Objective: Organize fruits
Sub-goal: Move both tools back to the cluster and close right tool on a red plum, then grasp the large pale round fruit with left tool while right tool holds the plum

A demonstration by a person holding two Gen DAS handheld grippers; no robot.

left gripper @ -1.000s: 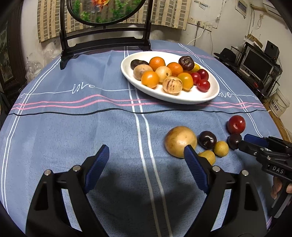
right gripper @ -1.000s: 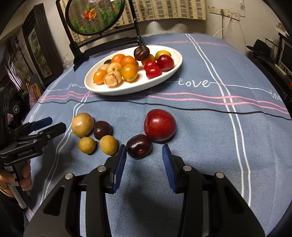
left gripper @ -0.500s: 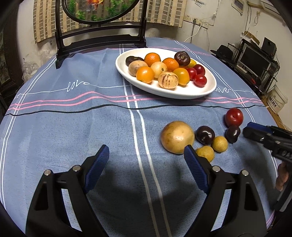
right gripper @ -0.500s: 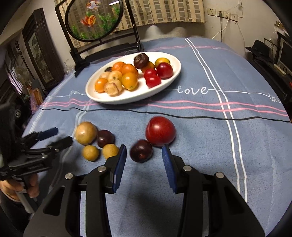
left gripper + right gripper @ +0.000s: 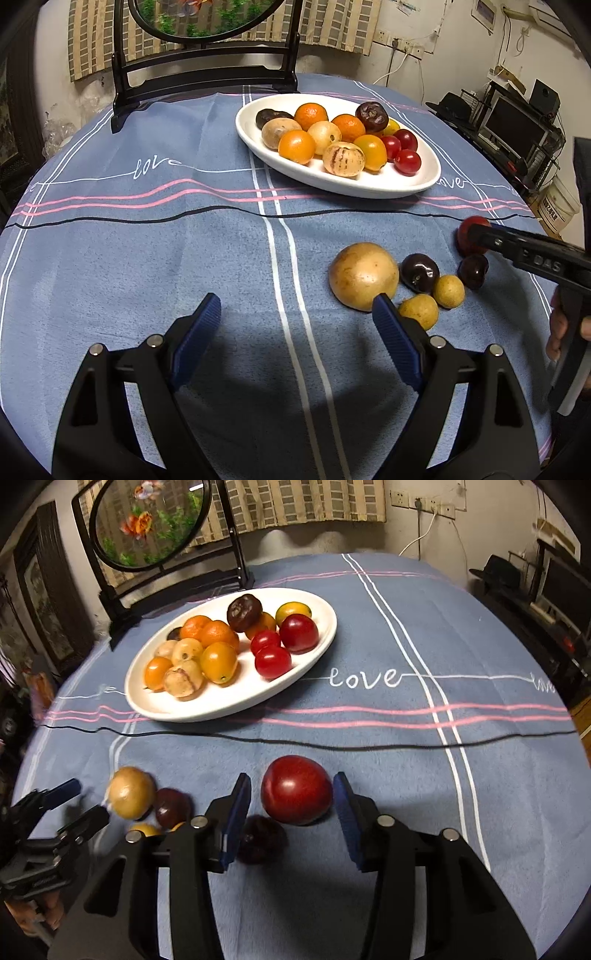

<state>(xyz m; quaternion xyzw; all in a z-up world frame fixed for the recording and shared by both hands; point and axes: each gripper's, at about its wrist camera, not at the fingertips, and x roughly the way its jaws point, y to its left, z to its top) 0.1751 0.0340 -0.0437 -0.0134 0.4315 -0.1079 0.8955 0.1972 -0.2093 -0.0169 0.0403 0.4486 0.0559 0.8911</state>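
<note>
Red plum [image 5: 296, 789] between right gripper [image 5: 291, 805] jaws (apart, not touching), left gripper [image 5: 295, 325] jaws wide, empty.

Your tablecloth [image 5: 147, 258] is a matt woven cloth with a slightly rough, faded look. The white plate [image 5: 369, 184] looks like glossy, smooth ceramic. Your red fruit [image 5: 295, 790] has a shiny, smooth skin that catches the light, while the big tan fruit [image 5: 364, 275] is duller and speckled. Your grippers' finger pads [image 5: 393, 343] are ribbed blue rubber on matt black plastic, with bright metal pins.
</note>
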